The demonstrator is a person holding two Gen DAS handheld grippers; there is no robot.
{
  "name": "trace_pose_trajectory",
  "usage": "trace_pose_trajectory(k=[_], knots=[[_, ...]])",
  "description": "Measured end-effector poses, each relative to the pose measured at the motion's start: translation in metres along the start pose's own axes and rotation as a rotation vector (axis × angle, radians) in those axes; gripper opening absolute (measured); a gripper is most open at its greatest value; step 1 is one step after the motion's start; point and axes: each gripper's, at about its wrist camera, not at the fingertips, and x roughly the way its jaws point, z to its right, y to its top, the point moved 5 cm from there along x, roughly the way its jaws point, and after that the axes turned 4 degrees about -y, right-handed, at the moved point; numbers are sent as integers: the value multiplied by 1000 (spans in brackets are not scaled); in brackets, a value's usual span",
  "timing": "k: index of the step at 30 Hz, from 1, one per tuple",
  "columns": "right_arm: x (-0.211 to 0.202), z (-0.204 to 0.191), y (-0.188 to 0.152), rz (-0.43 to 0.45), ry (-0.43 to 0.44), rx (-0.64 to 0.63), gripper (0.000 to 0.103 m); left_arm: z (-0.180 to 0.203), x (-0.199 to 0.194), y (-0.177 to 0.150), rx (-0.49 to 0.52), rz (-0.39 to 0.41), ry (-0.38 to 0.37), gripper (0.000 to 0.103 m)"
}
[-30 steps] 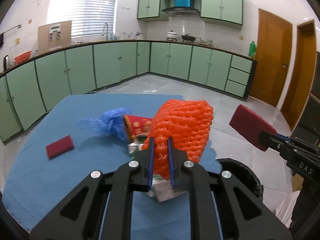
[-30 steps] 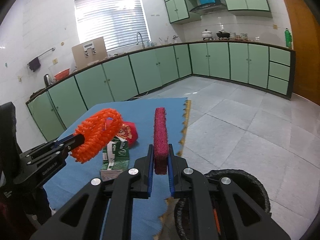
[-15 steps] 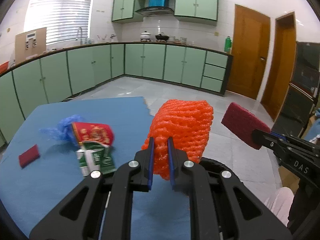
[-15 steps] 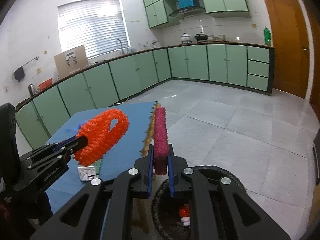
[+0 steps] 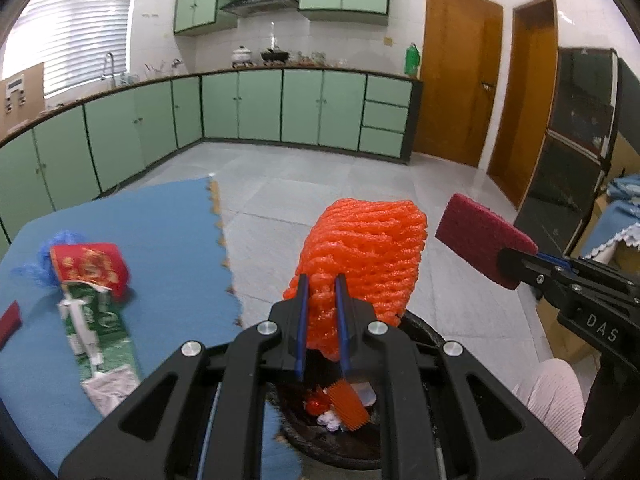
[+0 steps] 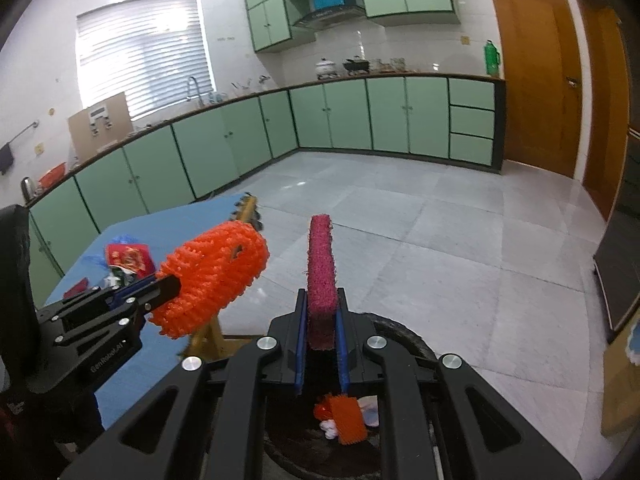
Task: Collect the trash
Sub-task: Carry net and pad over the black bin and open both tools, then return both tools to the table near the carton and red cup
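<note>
**Both claws loaded above the bin**

While the left claw (image 5: 320,316) is clenched on an orange foam net (image 5: 364,252), the right claw (image 6: 322,336) grips a dark red scouring pad (image 6: 320,264) standing on edge. Both hang above a black trash bin (image 6: 404,340) on the floor beside the blue table (image 5: 160,240), where a red packet (image 5: 90,266), a green carton (image 5: 100,320) and a blue bag (image 5: 44,256) lie.
</note>
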Motion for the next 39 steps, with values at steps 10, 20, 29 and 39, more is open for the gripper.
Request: trace_pose_trajectory(k=[10,20,29,39], knots=[[21,27,-19,-52,-28,22,13,19,46,-12,18,-76,-27,12],[44,46,-24,-81,-20,62,25,15,65,-11,-1,-91,-60,28],[26,51,-16,-26,-98,79,88,1,48,-7,-22,-57,-42,56],[1,16,7,37,-60,76,97,-53,-15,3,-74,37,61,77]])
